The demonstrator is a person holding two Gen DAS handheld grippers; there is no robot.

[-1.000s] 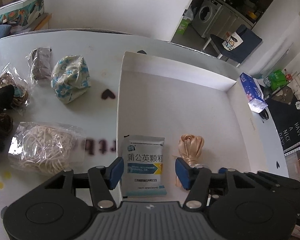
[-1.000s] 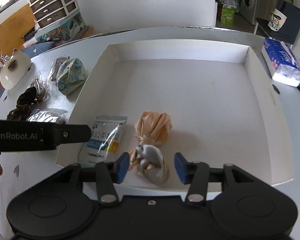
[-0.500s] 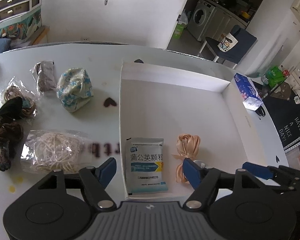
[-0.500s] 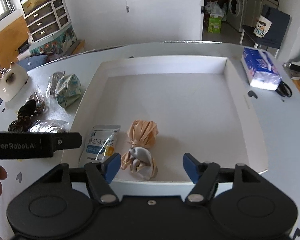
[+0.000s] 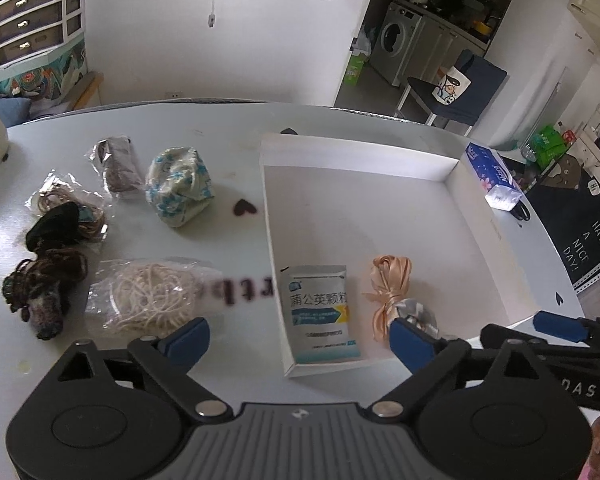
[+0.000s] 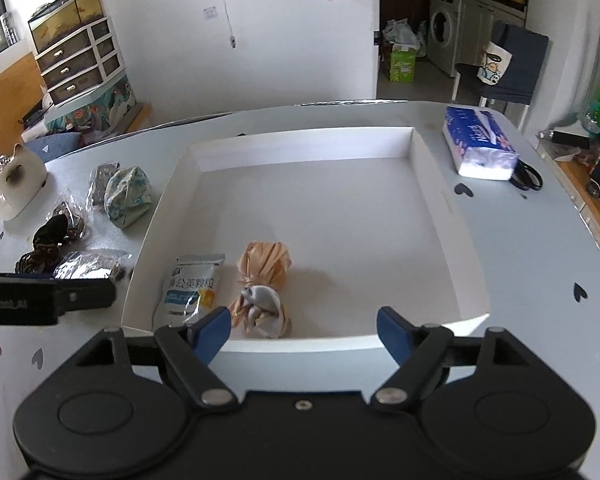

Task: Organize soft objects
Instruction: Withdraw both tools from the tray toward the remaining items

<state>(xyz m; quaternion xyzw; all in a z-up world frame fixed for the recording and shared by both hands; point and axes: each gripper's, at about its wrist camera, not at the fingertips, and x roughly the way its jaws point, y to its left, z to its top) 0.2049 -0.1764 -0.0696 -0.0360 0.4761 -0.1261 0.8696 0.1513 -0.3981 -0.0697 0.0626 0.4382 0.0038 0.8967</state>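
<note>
A white shallow box (image 5: 364, 156) (image 6: 300, 148) lies on the pale table. Inside it, near the front wall, lie a white-and-blue sachet (image 5: 319, 312) (image 6: 190, 290) and a peach satin bundle with a grey knot (image 5: 392, 284) (image 6: 264, 280). My left gripper (image 5: 300, 340) hangs above the box's front left corner, jaws opening wide, nothing between them. My right gripper (image 6: 304, 330) hovers over the front wall, jaws opening too, holding nothing. Left of the box lie a floral cloth bundle (image 5: 180, 186) (image 6: 128, 196), a bagged cream cord (image 5: 148, 296), dark yarn pieces (image 5: 44, 288) and small bagged items (image 5: 118, 164).
A blue tissue pack (image 5: 494, 178) (image 6: 480, 144) and black scissors (image 6: 526, 176) lie right of the box. A white cat-shaped ceramic (image 6: 14, 184) stands at the table's far left. A blue chair (image 6: 512, 64) stands beyond the table.
Both grippers have drawn back and up from the box while their jaws spread wider. The sachet and the peach bundle stay where they lay.
</note>
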